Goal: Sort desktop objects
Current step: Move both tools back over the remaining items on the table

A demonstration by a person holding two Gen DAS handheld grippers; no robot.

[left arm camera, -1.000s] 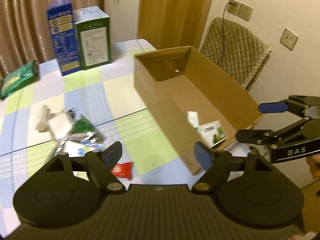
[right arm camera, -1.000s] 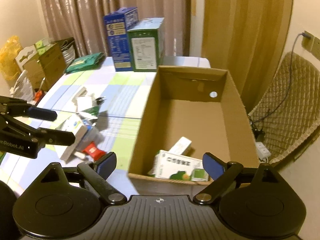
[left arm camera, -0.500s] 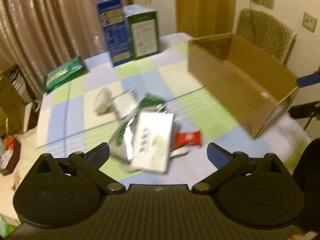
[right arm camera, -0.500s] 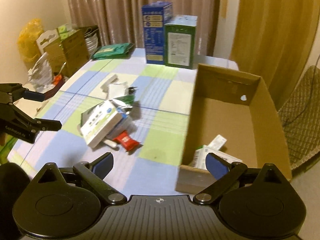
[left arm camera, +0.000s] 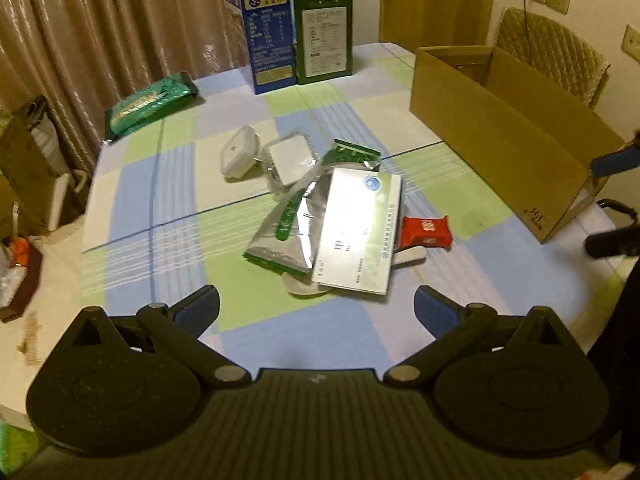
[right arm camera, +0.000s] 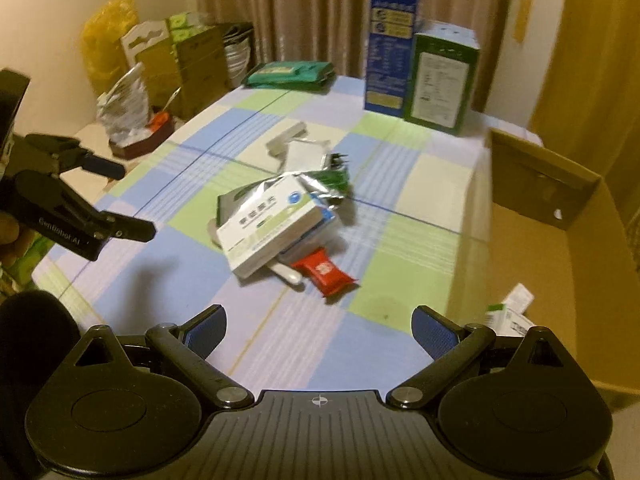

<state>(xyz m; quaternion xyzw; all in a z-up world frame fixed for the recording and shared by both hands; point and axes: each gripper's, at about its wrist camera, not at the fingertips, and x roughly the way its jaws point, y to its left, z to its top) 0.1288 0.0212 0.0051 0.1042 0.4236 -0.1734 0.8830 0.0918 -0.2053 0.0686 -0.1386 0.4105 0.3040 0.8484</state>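
both jaws wide open, holding nothing
white box (left arm camera: 357, 231) and red packet (left arm camera: 425, 231) lie mid-frame; cardboard box (left arm camera: 492, 136) at right.

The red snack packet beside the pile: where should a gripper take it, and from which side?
Probably across the red packet's flat middle, coming from above on its open side away from the white medicine box. It lies flat on the tablecloth, its near end free and its far end against the pile.

Cluttered packet pile (left arm camera: 340, 220) beside cardboard box (left arm camera: 496, 136)
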